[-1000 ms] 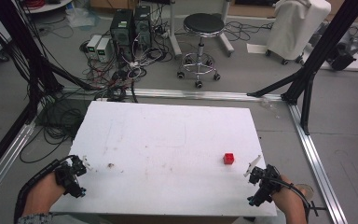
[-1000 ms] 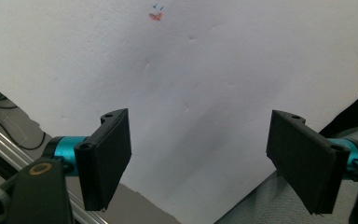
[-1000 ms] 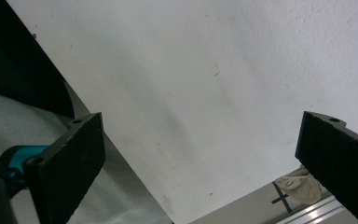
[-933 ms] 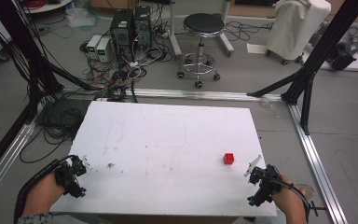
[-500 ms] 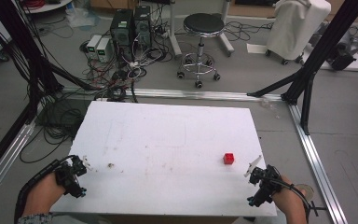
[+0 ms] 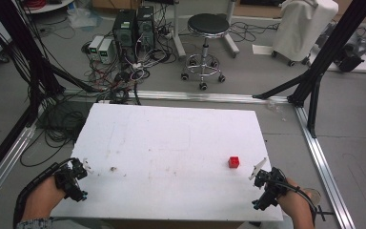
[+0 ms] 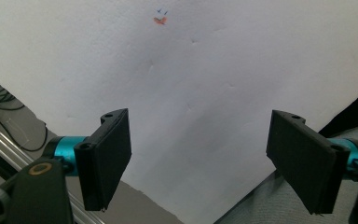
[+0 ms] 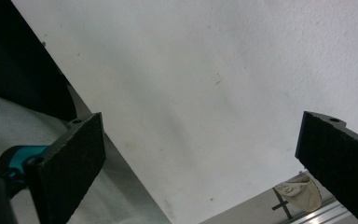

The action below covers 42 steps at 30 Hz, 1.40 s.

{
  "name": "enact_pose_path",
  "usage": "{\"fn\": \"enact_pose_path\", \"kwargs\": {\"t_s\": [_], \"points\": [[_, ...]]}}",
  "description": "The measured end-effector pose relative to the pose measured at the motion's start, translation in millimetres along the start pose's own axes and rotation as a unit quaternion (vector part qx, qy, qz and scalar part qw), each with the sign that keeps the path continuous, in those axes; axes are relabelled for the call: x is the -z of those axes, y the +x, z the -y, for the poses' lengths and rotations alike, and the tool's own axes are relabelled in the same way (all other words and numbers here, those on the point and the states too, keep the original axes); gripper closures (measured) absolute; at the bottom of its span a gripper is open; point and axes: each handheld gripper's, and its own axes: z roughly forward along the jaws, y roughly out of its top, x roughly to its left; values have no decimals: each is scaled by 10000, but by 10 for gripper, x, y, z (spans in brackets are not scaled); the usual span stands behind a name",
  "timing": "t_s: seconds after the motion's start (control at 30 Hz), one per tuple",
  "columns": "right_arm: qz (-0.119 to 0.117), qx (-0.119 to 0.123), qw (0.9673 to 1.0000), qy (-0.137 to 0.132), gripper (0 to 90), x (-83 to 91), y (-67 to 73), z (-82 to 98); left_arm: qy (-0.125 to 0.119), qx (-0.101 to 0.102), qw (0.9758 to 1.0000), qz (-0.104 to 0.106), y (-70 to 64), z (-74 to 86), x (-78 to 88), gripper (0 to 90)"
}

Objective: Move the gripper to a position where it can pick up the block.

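Nothing has moved since a second ago: both grippers keep their places at the near corners of the white table (image 6: 171,138). Left gripper (image 6: 78,174) sits at the near left corner, jaws wide apart and empty over bare tabletop. Right gripper (image 6: 262,179) sits at the near right corner, jaws also spread wide, holding nothing. A small red cube (image 6: 234,162) lies near the right edge, apart from the right gripper.

left gripper (image 6: 76,177) and right gripper (image 6: 267,185) rest low and well apart, jaws spread wide.
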Motion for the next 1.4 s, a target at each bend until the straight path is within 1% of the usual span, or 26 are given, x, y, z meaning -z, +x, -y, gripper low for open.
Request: {"fn": "enact_pose_path", "kwargs": {"t_s": [0.07, 0.1, 0.13, 0.23, 0.3, 0.33, 0.37, 0.4, 0.43, 0.53, 0.57, 0.6, 0.63, 0.67, 0.7, 0.8, 0.83, 0.93, 0.97, 1.03, 1.13, 1.23, 1.33, 1.37, 1.4], "points": [[13, 68, 10000, -62, 11, 38, -10, -14, -9, 9, 10000, 7, -6, -4, -2, 222], [26, 81, 9999, -107, 11, 63, -16, -25, -27, -21, 10000, 3, -8, -13, -10, 222], [14, 138, 9998, -130, 11, 86, -30, -38, -29, -1, 10000, 10, -14, -19, -13, 222], [95, 349, 9992, -137, 11, 161, -77, -89, -21, -56, 10000, 46, -16, -33, -15, 222], [113, 507, 9985, -143, 11, 208, -127, -127, -33, -44, 10000, 31, -20, -33, -18, 222], [113, 507, 9985, -143, 11, 208, -127, -127, -26, -44, 10000, 46, -18, -34, -16, 222], [168, 694, 9974, -116, 11, 228, -172, -162, -39, -51, 10000, 21, -16, -32, -16, 222], [168, 694, 9974, -116, 11, 228, -172, -162, -54, -40, 10000, 32, -15, -29, -16, 222], [208, 884, 9959, -33, 11, 238, -212, -196, -58, -30, 10000, 36, -8, -24, -14, 222], [280, 1121, 9933, 33, 11, 254, -259, -240, -55, -28, 10000, 36, -3, -22, -11, 222], [315, 1210, 9921, 92, 11, 264, -278, -257, -70, -16, 10000, 46, -4, -22, -10, 222], [315, 1210, 9921, 92, 11, 264, -278, -257, -94, -18, 9999, 54, -5, -25, -7, 222], [343, 1392, 9895, 156, 11, 284, -321, -293, -102, -24, 9999, 60, -6, -28, 1, 222], [343, 1392, 9895, 156, 11, 284, -321, -293, -102, -24, 9999, 60, -6, -28, 1, 223], [340, 1513, 9877, 212, 11, 306, -357, -328, -162, 32, 9999, 51, -12, -28, -4, 222], [337, 1632, 9856, 272, 11, 329, -400, -369, -173, 34, 9998, 53, -8, -25, -5, 222], [347, 1711, 9842, 288, 11, 337, -417, -384, -153, 17, 9999, 54, -4, -25, -4, 222], [309, 1815, 9823, 348, 11, 349, -470, -427, -161, 46, 9998, 59, -5, -21, -10, 222], [303, 1840, 9817, 373, 11, 355, -489, -440, -131, 14, 9999, 59, 1, -20, -9, 222], [282, 1897, 9806, 397, 11, 361, -526, -464, -189, 89, 9998, 51, -4, -16, -22, 222], [281, 1985, 9788, 413, 11, 376, -572, -498, -154, 67, 9998, 58, 2, -14, -24, 222], [291, 2105, 9761, 453, 11, 395, -625, -534, -140, 57, 9999, 64, 3, -17, -32, 222], [311, 2122, 9757, 454, 11, 411, -658, -561, -145, 57, 9999, 65, 1, -19, -35, 222], [325, 2168, 9748, 415, 11, 422, -700, -593, -145, 57, 9999, 63, 2, -19, -35, 222], [315, 2180, 9745, 429, 11, 426, -714, -608, -104, 3, 9999, 60, 9, -22, -33, 223]]}}
